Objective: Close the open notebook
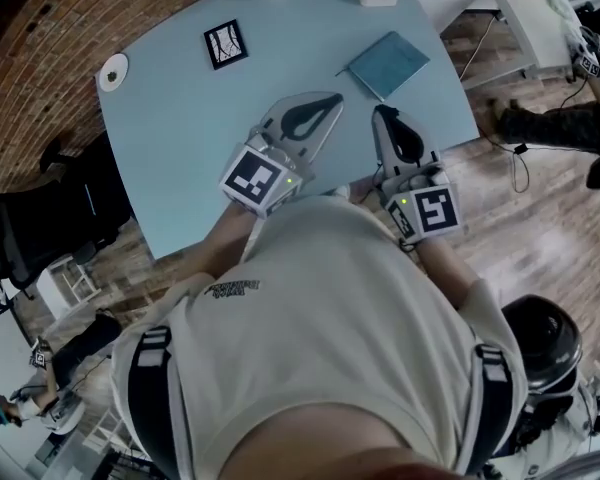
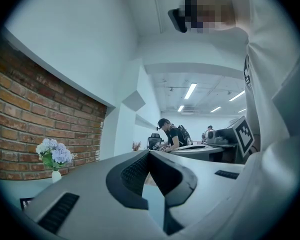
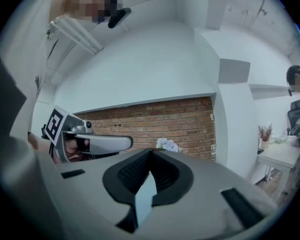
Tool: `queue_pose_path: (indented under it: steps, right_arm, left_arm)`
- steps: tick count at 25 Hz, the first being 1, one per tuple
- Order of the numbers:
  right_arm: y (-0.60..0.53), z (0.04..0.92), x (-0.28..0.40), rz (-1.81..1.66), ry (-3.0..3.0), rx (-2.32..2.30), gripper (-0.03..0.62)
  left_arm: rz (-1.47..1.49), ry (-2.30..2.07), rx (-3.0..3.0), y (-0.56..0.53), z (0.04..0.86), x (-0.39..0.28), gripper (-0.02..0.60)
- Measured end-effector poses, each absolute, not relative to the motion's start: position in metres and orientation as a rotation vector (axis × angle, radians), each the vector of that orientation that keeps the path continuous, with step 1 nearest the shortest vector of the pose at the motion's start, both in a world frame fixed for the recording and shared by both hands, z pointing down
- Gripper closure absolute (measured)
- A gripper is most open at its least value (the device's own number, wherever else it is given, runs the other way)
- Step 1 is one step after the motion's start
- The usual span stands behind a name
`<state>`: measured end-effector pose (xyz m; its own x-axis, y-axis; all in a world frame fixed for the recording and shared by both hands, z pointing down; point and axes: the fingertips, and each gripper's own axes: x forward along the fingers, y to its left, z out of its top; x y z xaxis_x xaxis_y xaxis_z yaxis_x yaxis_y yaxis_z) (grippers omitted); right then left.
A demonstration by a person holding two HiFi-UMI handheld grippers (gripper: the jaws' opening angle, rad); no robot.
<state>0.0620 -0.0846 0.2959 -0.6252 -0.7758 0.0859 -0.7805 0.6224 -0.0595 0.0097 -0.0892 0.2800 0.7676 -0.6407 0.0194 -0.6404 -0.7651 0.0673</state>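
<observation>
Closest to us, both tools are held level over the near part of the table (image 1: 195, 133), just ahead of our chest. The left hand-held gripper (image 1: 332, 100) has its jaws brought together at the tips with nothing between them. The right hand-held gripper (image 1: 383, 112) is likewise closed and empty, as its own view shows.

The two tips sit near each other, so a careless swing of either hand could knock one against the other.

Beyond them lies the notebook (image 1: 388, 64), flat on the table with its teal cover up. To us it looks closed already, so the job seems done.

The main hazard, we judge, is reaching in again. Closed jaws would only nudge the light book, and it rests not far from the table's right-hand edge, so a push from the left could slide it toward that drop. A tip caught under the cover could also flip it open again.

The notebook is ahead of the right hand-held gripper, near it but apart, and ahead and to the right of the left one.

Farther off, a marker card (image 1: 225, 44) and a small white disc (image 1: 113, 71) lie well clear on the left.
</observation>
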Motion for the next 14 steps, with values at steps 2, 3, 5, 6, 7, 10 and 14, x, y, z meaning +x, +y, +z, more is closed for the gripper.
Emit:
queue_pose_path:
  steps: [2,3,5,6,7,10,14]
  right_arm:
    - [-0.083,0.296,0.062,0.137,-2.779,1.341,0.591]
    - [-0.081,0.296,0.062,0.133,-2.777,1.342,0.591]
    - [-0.079,0.295,0.062,0.125,-2.771,1.344,0.591]
    - [-0.078,0.295,0.062,0.122,-2.768,1.345,0.591]
    - [-0.078,0.294,0.063,0.121,-2.766,1.346,0.591]
    - [-0.076,0.293,0.066,0.122,-2.761,1.367,0.591]
    - [-0.074,0.286,0.072,0.106,-2.759,1.41,0.591]
  left_arm:
    - [-0.015,-1.048,2.882,-0.089,0.281,0.008,0.572]
    - [-0.019,-1.046,2.875,-0.088,0.281,0.008,0.572]
    - [-0.031,-1.034,2.865,-0.085,0.279,0.008,0.572]
    - [-0.034,-1.025,2.865,-0.084,0.279,0.008,0.572]
    - [-0.032,-1.015,2.868,-0.083,0.279,0.009,0.572]
    - [-0.021,-1.0,2.872,-0.079,0.279,0.011,0.572]
    - [-0.019,-1.002,2.859,-0.076,0.279,0.011,0.572]
